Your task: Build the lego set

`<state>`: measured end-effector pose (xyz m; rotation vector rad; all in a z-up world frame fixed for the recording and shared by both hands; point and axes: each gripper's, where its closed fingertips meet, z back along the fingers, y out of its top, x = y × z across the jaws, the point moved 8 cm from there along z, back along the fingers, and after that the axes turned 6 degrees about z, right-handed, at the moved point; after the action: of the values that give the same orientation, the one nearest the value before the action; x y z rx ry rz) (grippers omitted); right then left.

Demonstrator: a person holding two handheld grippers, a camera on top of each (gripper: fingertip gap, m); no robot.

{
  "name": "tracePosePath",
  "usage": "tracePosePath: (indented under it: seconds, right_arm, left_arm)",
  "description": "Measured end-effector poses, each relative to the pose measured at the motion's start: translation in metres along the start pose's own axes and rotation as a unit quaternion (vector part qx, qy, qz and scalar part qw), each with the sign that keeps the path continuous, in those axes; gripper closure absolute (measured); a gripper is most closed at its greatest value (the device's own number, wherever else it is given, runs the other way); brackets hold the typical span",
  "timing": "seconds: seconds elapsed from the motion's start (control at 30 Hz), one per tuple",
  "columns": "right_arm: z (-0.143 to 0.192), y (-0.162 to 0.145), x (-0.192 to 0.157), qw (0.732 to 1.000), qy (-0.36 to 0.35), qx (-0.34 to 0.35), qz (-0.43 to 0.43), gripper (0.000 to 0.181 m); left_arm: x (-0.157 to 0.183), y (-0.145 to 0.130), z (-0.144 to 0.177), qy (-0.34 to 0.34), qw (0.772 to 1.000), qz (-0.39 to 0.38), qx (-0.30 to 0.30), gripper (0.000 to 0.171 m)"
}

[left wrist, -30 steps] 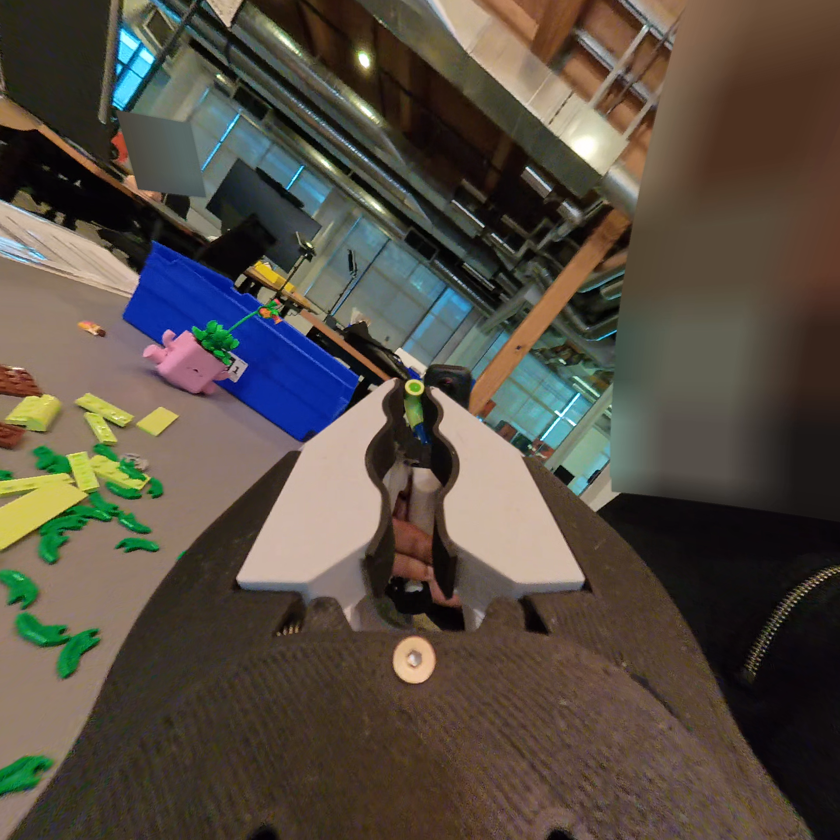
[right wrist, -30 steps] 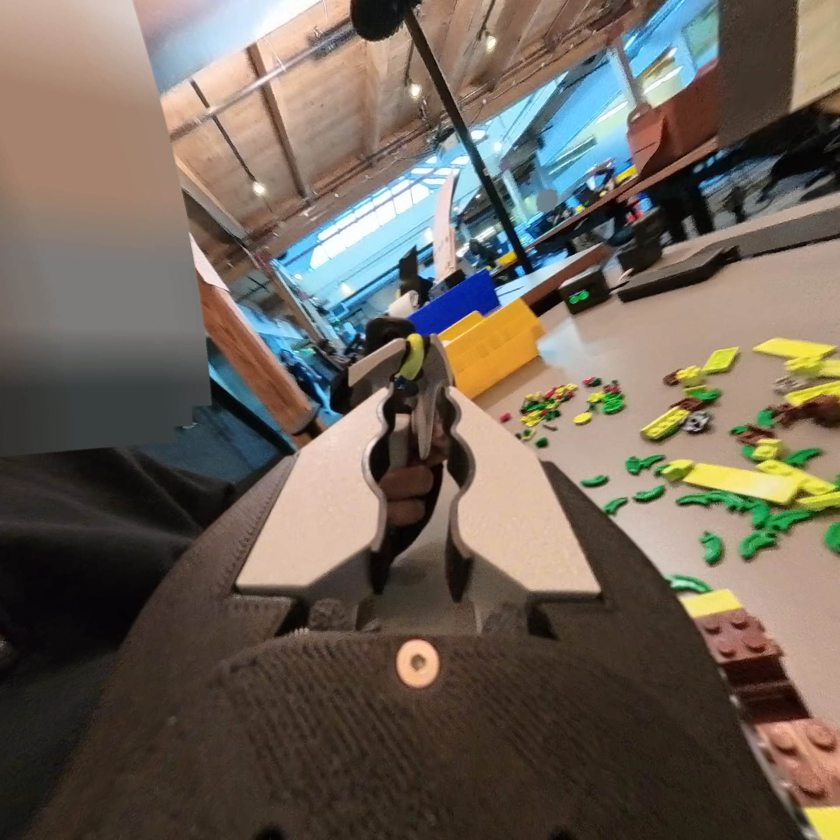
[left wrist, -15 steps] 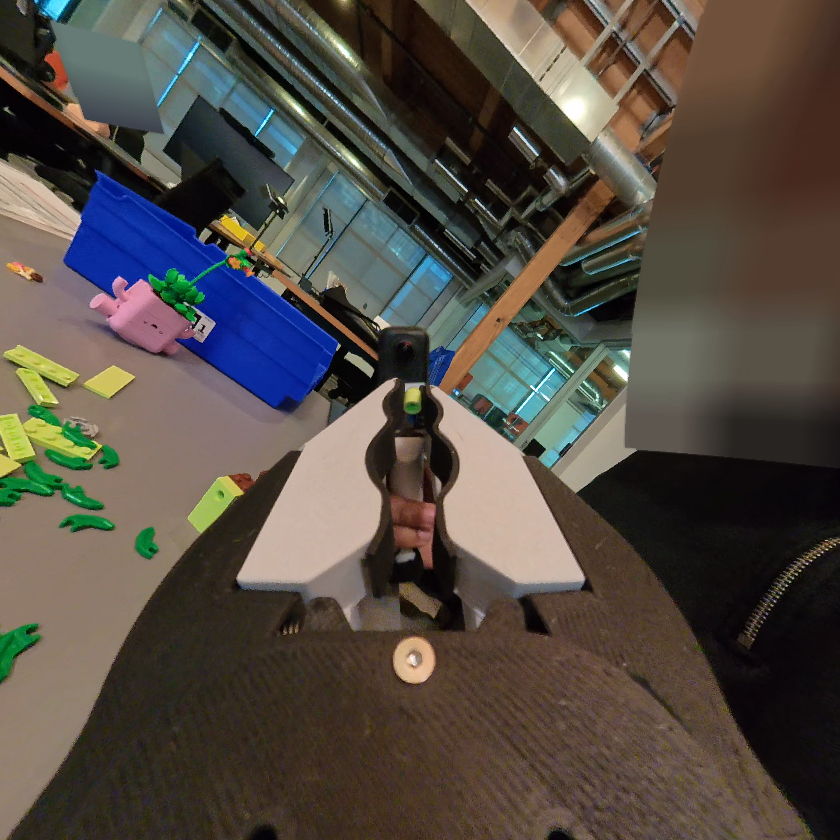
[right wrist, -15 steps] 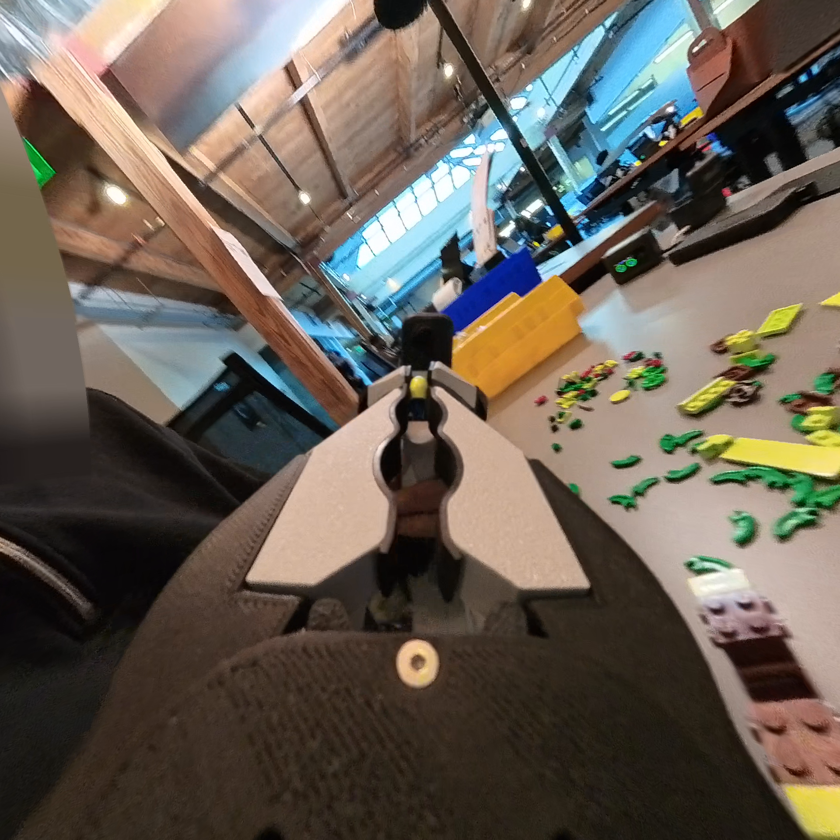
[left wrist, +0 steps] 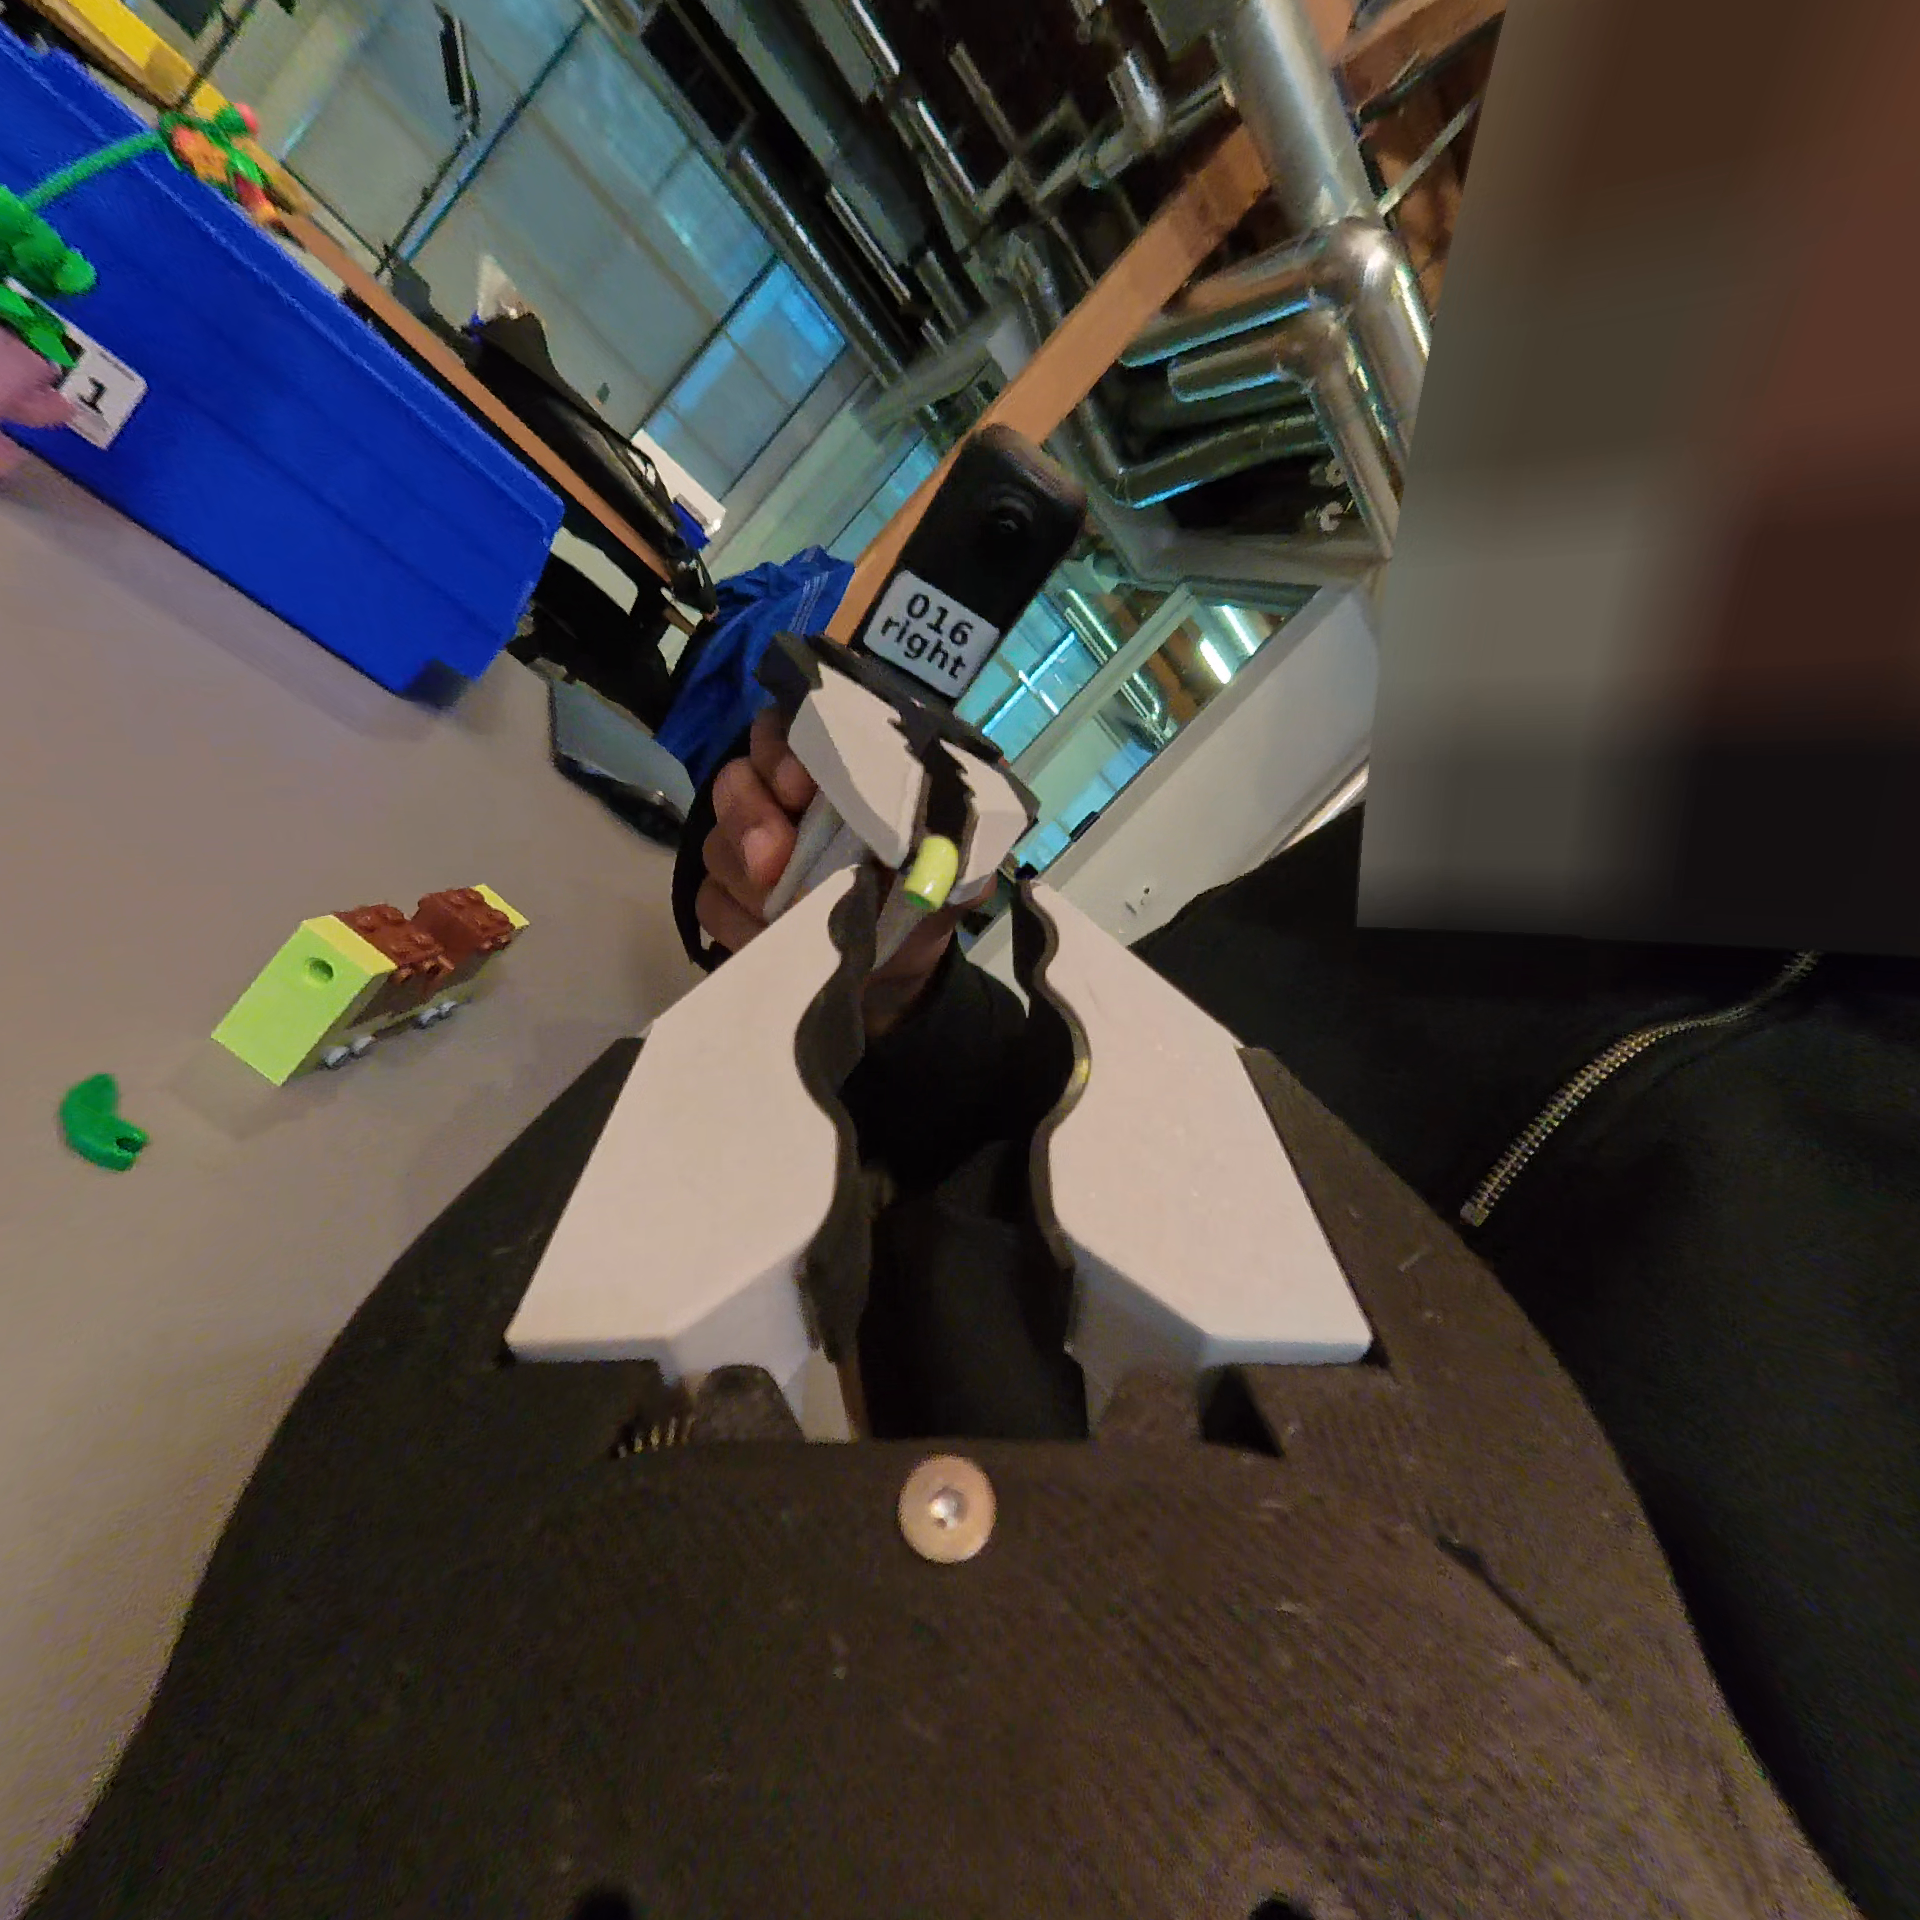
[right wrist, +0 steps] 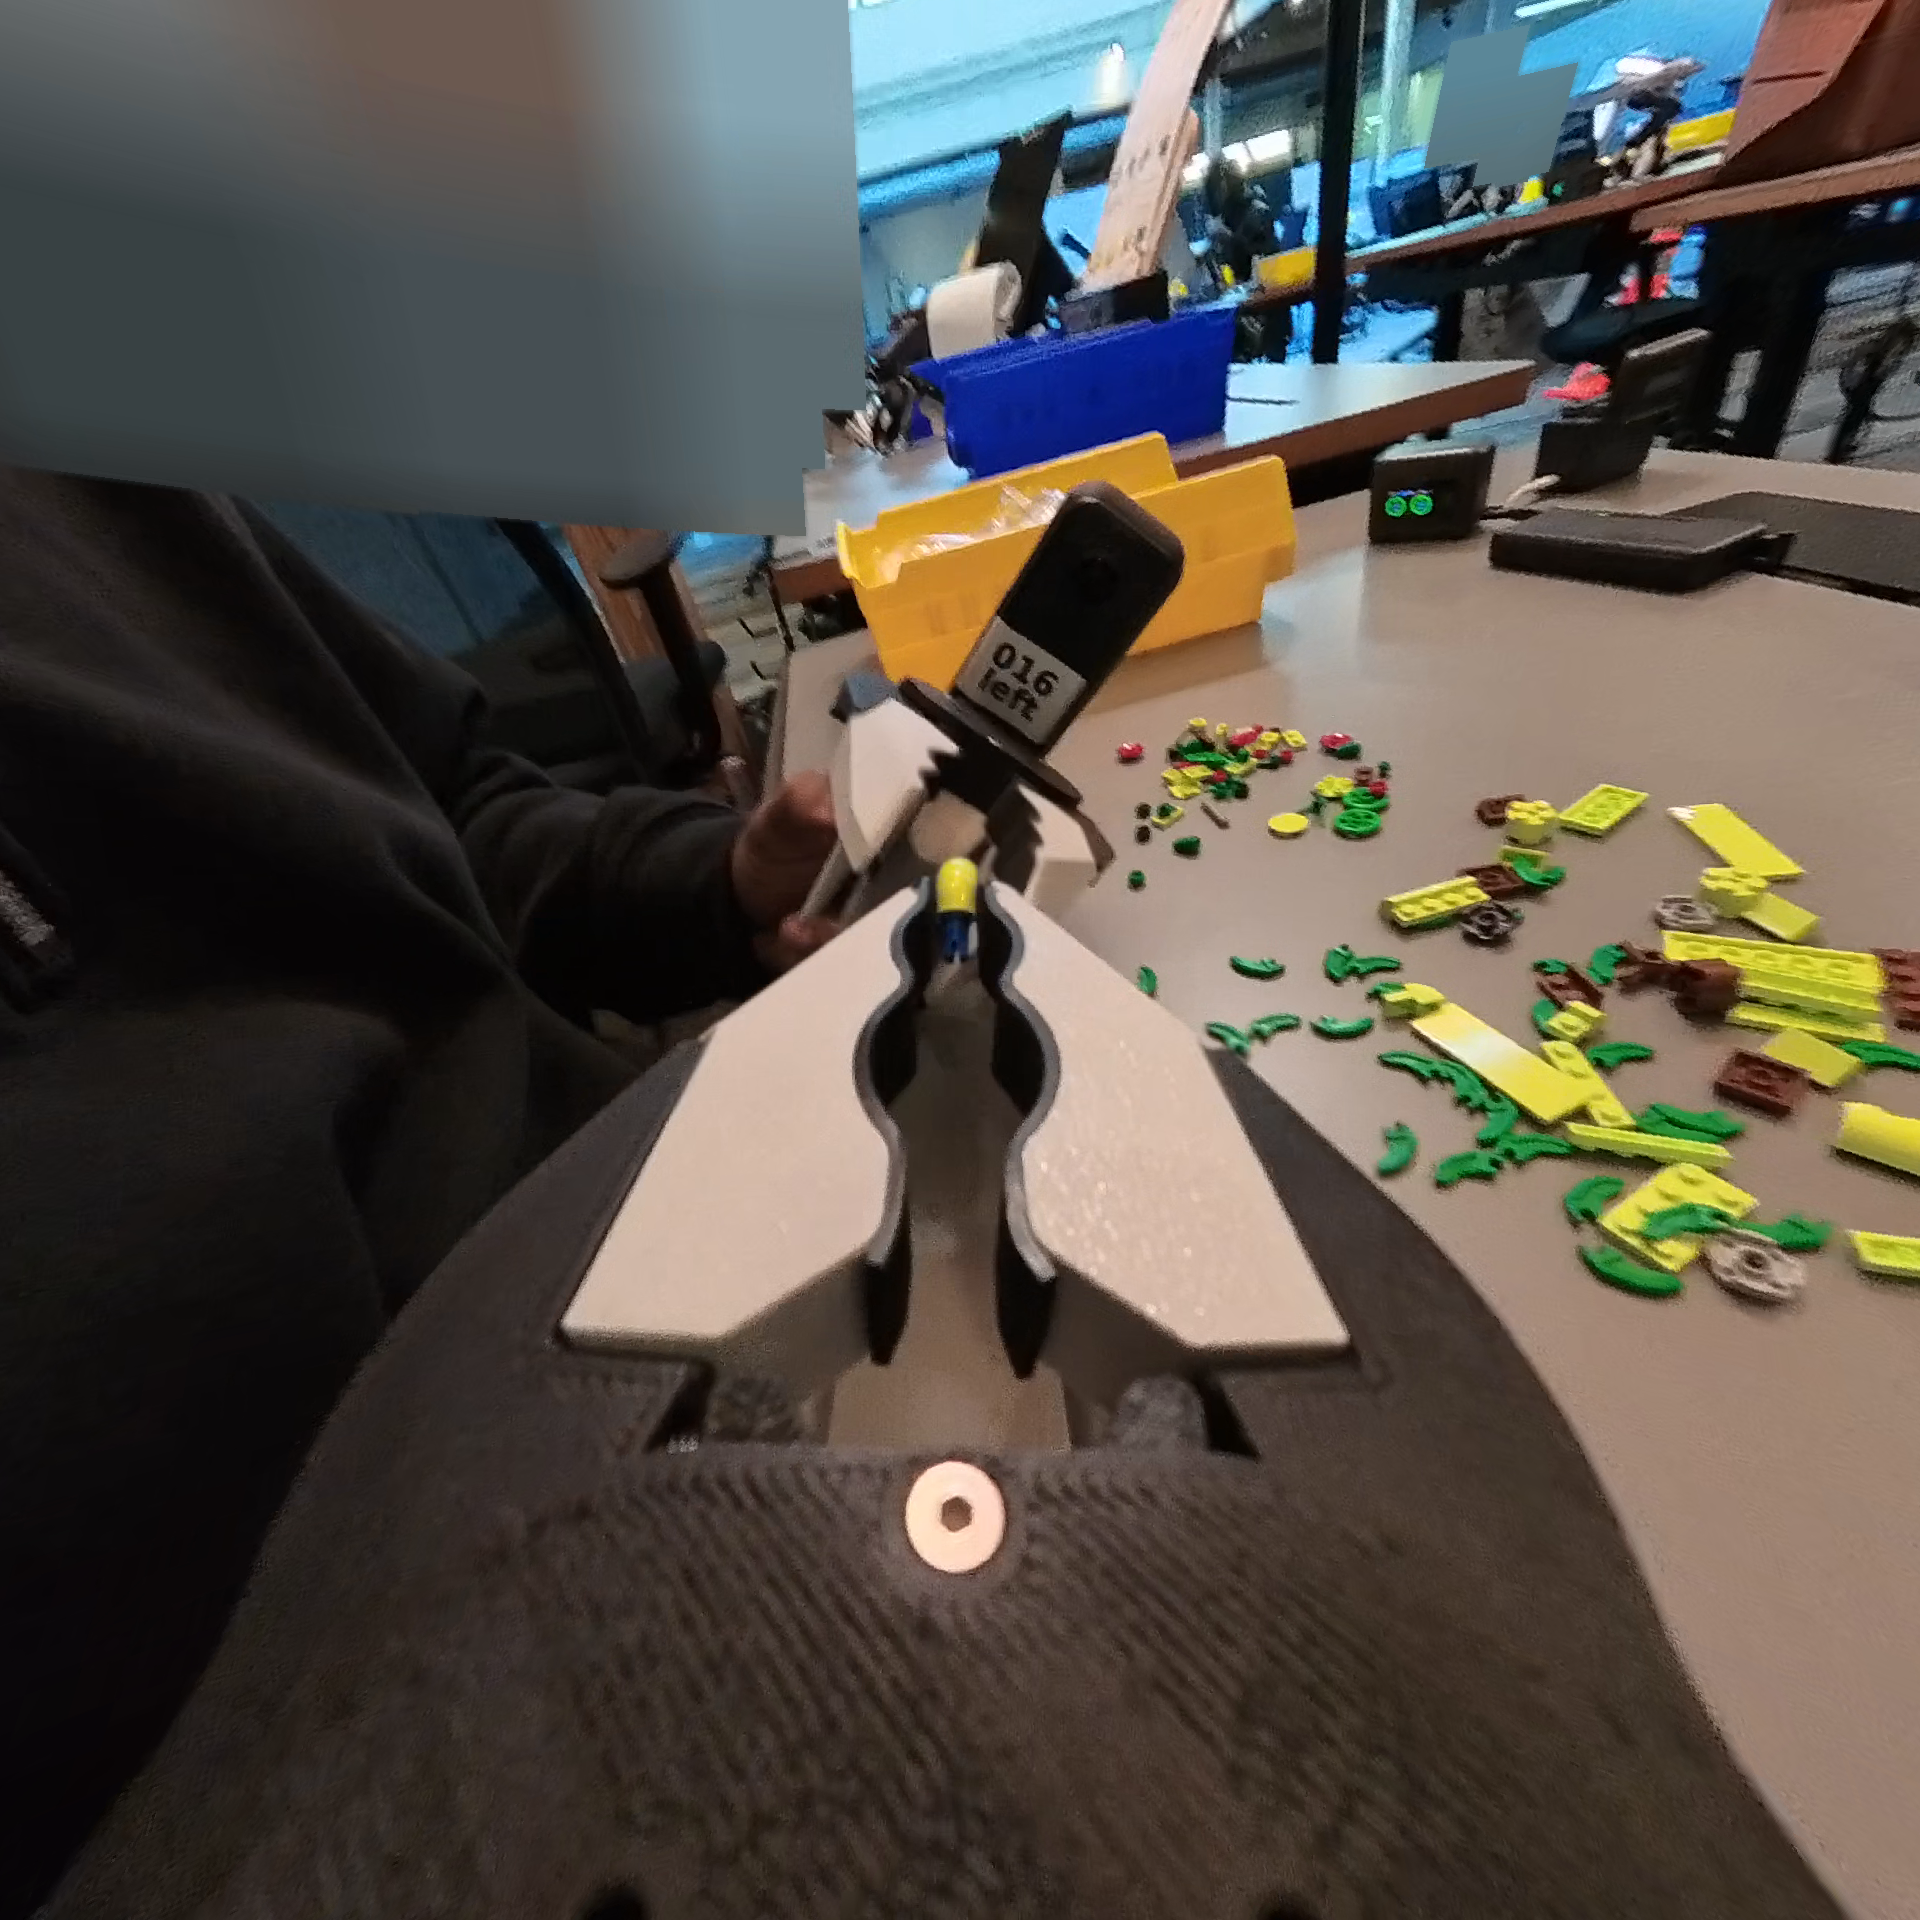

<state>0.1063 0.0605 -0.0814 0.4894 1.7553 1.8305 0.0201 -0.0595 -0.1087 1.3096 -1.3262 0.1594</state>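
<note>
The right gripper (right wrist: 951, 920) is pinched on a small lime cylinder piece (right wrist: 956, 883) with a blue pin end below it, held up in the air at the tips of its fingers, while the left gripper (left wrist: 940, 904) faces it with its jaws spread and nothing between them. From the left wrist view the lime piece (left wrist: 928, 871) sits at about 12 o'clock, just past the open fingertips, held by the other tool. This looks like a hand-over or a regrip in mid air, so the step in hand is likely getting the small piece oriented before it is fitted. The likely home for it is the lime-and-brown block assembly (left wrist: 364, 977), lying on the grey table (left wrist: 208, 727) at about 9 o'clock in the left view, which has a round hole in its lime end face. The loose green leaves and lime plates (right wrist: 1558, 1081) lie scattered at 3 o'clock in the right view. The next move calls for lining the pin with that hole and pushing straight, with the block steadied
</note>
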Motion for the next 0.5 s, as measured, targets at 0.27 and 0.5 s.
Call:
tracePosePath:
  seconds: [0.27, 0.5]
  right_arm:
    - [-0.0022, -0.0021, 0.0002, 1.0, 0.015, 0.014, -0.016, 0.177]
    - [0.0002, -0.0023, 0.0031, 1.0, -0.011, 0.027, 0.0, 0.161]
  left_arm:
    - [0.0014, -0.0015, -0.0005, 0.004, 1.0, -0.014, -0.013, 0.168]
    - [-0.0004, 0.0011, 0.0036, 0.001, 1.0, 0.001, 0.005, 0.168]
